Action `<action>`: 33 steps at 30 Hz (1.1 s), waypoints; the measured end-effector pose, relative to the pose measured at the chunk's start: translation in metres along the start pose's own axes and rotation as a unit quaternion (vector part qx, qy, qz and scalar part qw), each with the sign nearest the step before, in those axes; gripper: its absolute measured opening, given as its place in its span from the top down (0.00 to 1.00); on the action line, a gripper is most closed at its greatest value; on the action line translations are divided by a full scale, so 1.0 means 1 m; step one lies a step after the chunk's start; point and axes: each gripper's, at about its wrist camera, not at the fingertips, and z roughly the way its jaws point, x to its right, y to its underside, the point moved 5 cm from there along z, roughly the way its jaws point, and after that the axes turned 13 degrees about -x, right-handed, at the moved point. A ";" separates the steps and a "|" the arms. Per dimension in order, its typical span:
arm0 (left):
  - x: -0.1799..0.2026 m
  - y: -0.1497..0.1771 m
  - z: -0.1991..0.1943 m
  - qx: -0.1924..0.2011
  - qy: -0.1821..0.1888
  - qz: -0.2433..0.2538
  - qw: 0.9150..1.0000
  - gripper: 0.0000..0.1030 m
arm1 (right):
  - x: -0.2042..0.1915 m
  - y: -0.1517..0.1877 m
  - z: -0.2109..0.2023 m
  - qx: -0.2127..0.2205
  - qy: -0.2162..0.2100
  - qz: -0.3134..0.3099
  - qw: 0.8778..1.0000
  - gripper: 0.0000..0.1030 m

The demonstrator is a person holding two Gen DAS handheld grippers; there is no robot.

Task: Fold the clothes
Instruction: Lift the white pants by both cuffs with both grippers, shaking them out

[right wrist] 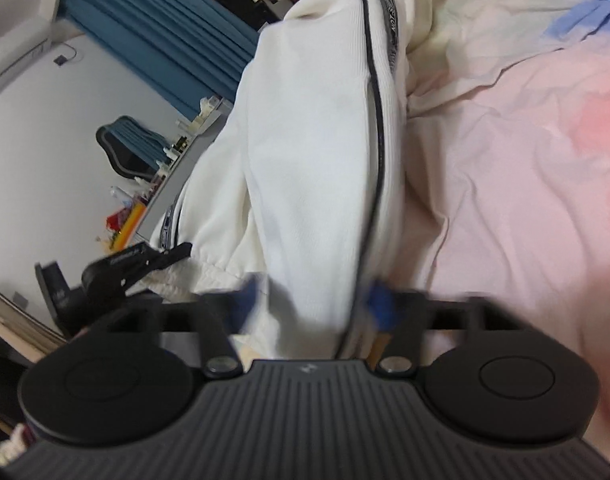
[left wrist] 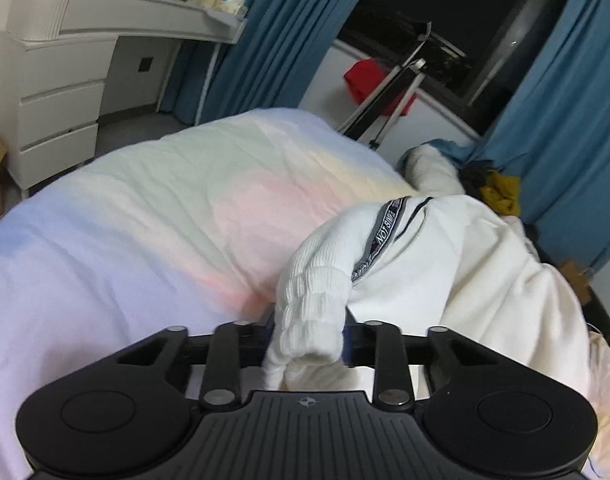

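1. Left gripper (left wrist: 305,340): jaws clenched on the ribbed cuff (left wrist: 309,312) of a white garment (left wrist: 445,264). The cuff bunches between the blue pads and droops over the front of the tool.
2. The garment runs up and to the right from that cuff: a sleeve with a dark lettered tape (left wrist: 385,232) along it, then a wider white body heaped on the right side of the bed.
3. Bed cover (left wrist: 165,208): pastel, fading from blue through pale green to pink, lightly wrinkled. The garment lies on its right portion; the left portion is bare cover.
4. Right gripper (right wrist: 311,300): jaws grasping a thick fold of the same white garment (right wrist: 313,140), which rises steeply away from the tool, a thin dark piping line (right wrist: 379,128) down one edge. The pads are motion-blurred, so contact looks firm but is not crisp.
5. Seen from the right wrist, the left gripper (right wrist: 161,260) shows as a black tool at the garment's lower left edge.
6. Background: white desk with drawers (left wrist: 57,120), blue curtains (left wrist: 273,40), dark window (left wrist: 465,20), a red object (left wrist: 365,76) below the window.
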 end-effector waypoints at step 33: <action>-0.104 -0.274 0.090 0.010 -0.130 0.028 0.991 0.76 | -0.119 0.008 0.265 -0.192 -0.174 0.007 0.966 0.87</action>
